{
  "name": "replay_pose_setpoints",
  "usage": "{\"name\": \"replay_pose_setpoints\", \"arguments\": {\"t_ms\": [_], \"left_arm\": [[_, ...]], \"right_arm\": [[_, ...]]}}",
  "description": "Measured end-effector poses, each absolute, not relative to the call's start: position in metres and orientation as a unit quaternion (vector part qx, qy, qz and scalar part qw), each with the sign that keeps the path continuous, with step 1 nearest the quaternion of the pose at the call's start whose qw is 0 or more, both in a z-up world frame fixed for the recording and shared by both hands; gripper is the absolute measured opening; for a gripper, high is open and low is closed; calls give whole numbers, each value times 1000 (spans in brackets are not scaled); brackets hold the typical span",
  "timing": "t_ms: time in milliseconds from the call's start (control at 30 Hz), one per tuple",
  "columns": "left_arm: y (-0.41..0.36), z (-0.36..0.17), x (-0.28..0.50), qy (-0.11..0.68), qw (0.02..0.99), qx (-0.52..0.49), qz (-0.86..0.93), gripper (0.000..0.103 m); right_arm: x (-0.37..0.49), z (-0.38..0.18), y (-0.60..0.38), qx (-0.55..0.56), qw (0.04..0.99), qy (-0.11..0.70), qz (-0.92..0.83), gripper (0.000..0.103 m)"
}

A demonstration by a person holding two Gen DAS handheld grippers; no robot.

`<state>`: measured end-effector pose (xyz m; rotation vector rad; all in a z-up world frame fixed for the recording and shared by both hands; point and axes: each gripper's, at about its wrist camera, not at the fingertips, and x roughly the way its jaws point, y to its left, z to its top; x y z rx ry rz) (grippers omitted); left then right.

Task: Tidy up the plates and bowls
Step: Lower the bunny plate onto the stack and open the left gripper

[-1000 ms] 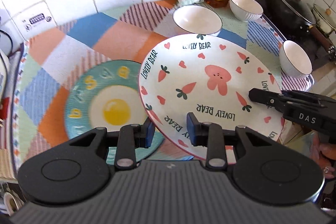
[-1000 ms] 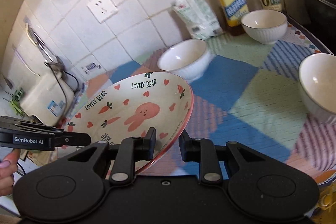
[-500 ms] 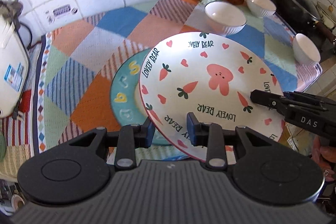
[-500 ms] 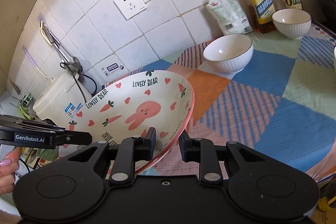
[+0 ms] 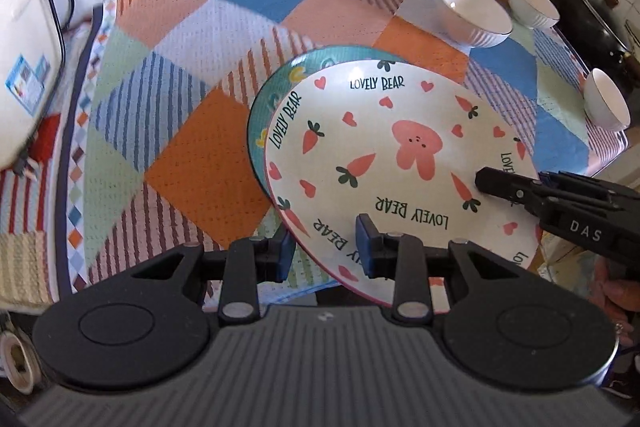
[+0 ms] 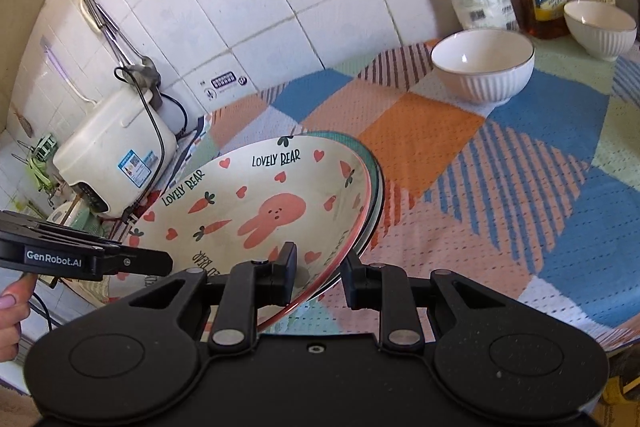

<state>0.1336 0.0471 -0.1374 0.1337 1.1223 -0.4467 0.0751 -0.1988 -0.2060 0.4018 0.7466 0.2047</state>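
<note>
Left tool (image 5: 326, 247): I have it clamped on the near rim of the rabbit plate (image 5: 400, 155).
Right tool (image 6: 318, 269): closed on the same plate's opposite rim.
Change: a second ago the teal egg plate (image 5: 276, 83) lay mostly uncovered beside it; now only its far edge peeks out beneath.
Meaning: plates are nearly stacked; I judge lowering and release come next.
Bowls: three white bowls (image 5: 474, 13) untouched on the worktop (image 5: 200, 163).

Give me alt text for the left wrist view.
Left tongs and right tongs grip a white rabbit-and-carrot plate above a teal plate on a patchwork cloth; three white ribbed bowls stand behind.
</note>
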Motion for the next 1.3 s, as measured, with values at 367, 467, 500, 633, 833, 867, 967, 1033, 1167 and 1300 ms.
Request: {"name": "replay_pose_setpoints", "arguments": {"t_ms": [367,467,500,633,833,867,967,1033,1167,1300], "left_arm": [[55,-160,170,580,789,33,-199,31],[54,-164,177,591,781,24,-200,31],[53,-164,179,594,779,24,-201,31],[49,-165,185,603,773,32,-195,32],[45,-176,186,620,762,51,-181,32],[45,-177,186,619,762,56,-180,32],[41,-177,189,621,760,70,-177,30],[39,-177,191,621,760,78,-176,30],[39,-179,193,612,767,84,-173,30],[36,-181,194,611,768,89,-167,30]], "right_arm": [[104,-208,-182,163,896,406,78,29],[114,-205,-184,147,891,422,78,29],[117,-204,-184,138,890,428,79,30],[127,-198,-184,126,881,451,72,30],[138,-196,-159,63,857,510,34,40],[138,-196,-156,59,858,510,27,40],[142,-197,-150,37,857,513,12,41],[145,-198,-144,9,858,513,6,44],[149,-201,-143,-2,863,506,-2,44],[148,-205,-139,-26,871,490,-12,46]]}}
